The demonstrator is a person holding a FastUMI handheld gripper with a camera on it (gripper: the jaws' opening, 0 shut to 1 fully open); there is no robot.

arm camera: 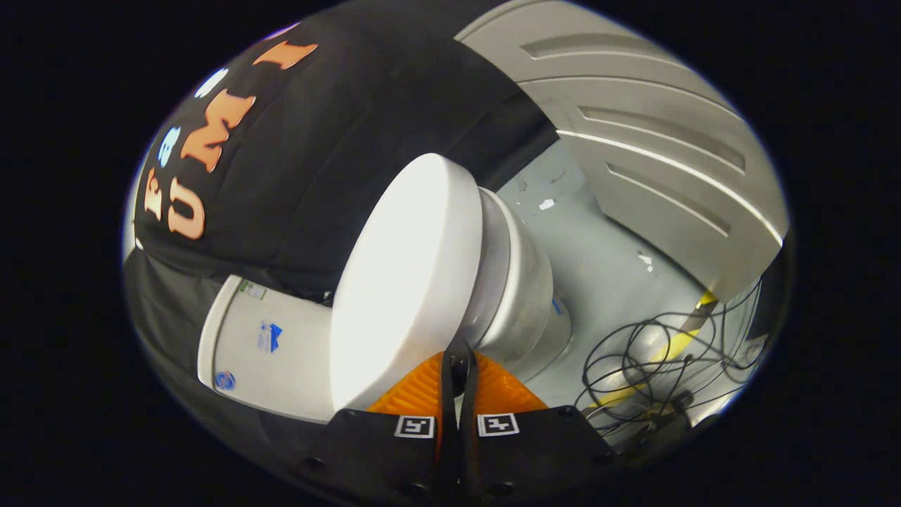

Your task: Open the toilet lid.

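Note:
A white toilet stands just ahead, seen with the view rolled on its side. Its smooth white lid [405,282] lies down over the seat and the grey-white bowl [521,296]. The cistern [274,345] stands behind the lid, against the black cloth wall. My gripper [457,360] has its two orange fingers [422,391] pressed almost together, with only a thin dark slit between them. The fingertips sit at the front rim of the lid, right where lid and bowl meet. Nothing is held between the fingers.
A grey floor [605,267] with small white scraps runs past the bowl. A tangle of black cables [654,366] and a yellow strip [676,345] lie on it beside the toilet. A grey ribbed wall panel [654,141] rises beyond.

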